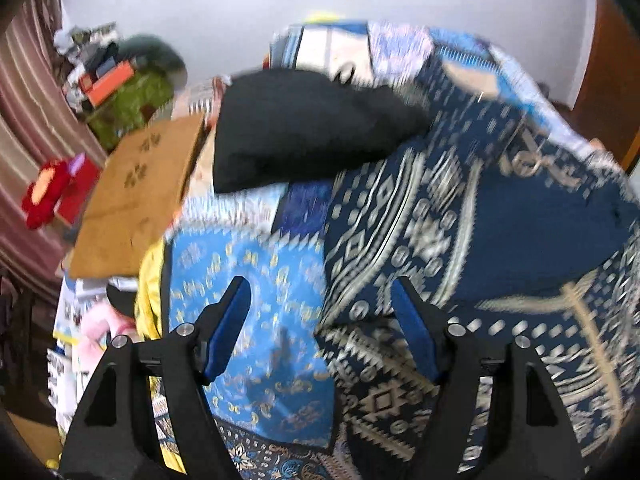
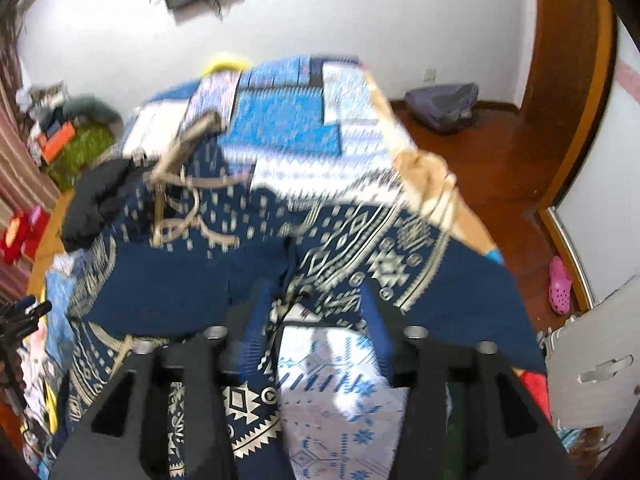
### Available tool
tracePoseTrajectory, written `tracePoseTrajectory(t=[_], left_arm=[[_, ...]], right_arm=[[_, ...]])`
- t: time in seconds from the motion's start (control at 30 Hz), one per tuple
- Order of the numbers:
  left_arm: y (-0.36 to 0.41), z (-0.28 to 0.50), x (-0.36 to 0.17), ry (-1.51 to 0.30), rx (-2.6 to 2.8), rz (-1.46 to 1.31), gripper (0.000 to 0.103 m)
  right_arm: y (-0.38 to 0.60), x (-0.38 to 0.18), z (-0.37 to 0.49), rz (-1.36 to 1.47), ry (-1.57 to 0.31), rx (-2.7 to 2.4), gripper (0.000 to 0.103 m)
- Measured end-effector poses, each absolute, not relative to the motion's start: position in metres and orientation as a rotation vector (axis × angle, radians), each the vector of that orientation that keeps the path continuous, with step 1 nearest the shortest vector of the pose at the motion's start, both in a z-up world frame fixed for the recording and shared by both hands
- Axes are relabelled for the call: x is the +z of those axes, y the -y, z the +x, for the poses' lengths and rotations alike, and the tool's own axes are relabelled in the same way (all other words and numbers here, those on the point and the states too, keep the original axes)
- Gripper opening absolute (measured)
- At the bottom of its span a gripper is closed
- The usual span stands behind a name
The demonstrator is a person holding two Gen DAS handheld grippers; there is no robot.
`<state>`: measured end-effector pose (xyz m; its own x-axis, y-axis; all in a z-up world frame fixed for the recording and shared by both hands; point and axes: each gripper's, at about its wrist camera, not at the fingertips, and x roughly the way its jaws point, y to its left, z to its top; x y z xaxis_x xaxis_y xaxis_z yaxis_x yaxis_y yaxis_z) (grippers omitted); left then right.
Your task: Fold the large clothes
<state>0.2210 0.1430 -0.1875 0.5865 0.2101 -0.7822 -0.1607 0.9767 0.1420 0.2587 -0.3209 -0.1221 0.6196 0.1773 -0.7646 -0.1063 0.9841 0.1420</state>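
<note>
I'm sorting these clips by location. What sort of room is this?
Probably a bedroom: a bed under a blue patchwork quilt, striped curtains, and a pink slipper on the wooden floor.

A patterned garment (image 2: 192, 272) sprawls across the bed (image 2: 288, 128), a dark cloth (image 1: 304, 128) at its left edge.

Both views evenly lit, soft indoor light, no hard shadows or glare; white wall (image 2: 320, 32) bright but not blown out. Heavy motion blur on the patterned navy garment (image 1: 460, 220) and bed cover (image 2: 288, 128), esp. mid-frame. Gripper fingers (image 1: 228, 320) sharper. Strong fisheye bending at edges, black vignette in corners.
</note>
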Motion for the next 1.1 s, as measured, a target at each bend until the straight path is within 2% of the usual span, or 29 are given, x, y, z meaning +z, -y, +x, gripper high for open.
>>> tracePoseTrajectory(t=[0.1,0.17,0.37,0.73,1.07,1.1], left_arm=[[-0.13,0.222,-0.159,-0.822,0.196,0.036,0.083],[-0.12,0.227,-0.144,-0.775,0.163,0.007,0.085],[-0.086,0.259,-0.134,-0.749,0.089,-0.017,0.086],[-0.039,0.284,-0.178,-0.848,-0.007,-0.035,0.086],[-0.049,0.293,-0.202,-0.911,0.025,-0.089,0.086],[-0.05,0.293,-0.204,-0.912,0.03,-0.088,0.086]], right_arm=[[0.34,-0.107,0.249,0.128,-0.83,0.14,0.067],[0.357,-0.102,0.245,0.174,-0.818,0.12,0.069],[0.401,-0.121,0.24,0.339,-0.872,0.111,0.07],[0.481,-0.208,0.238,0.769,-1.019,-0.056,0.07],[0.497,-0.232,0.267,0.835,-0.957,-0.176,0.069],[0.499,-0.232,0.27,0.833,-0.953,-0.191,0.065]])
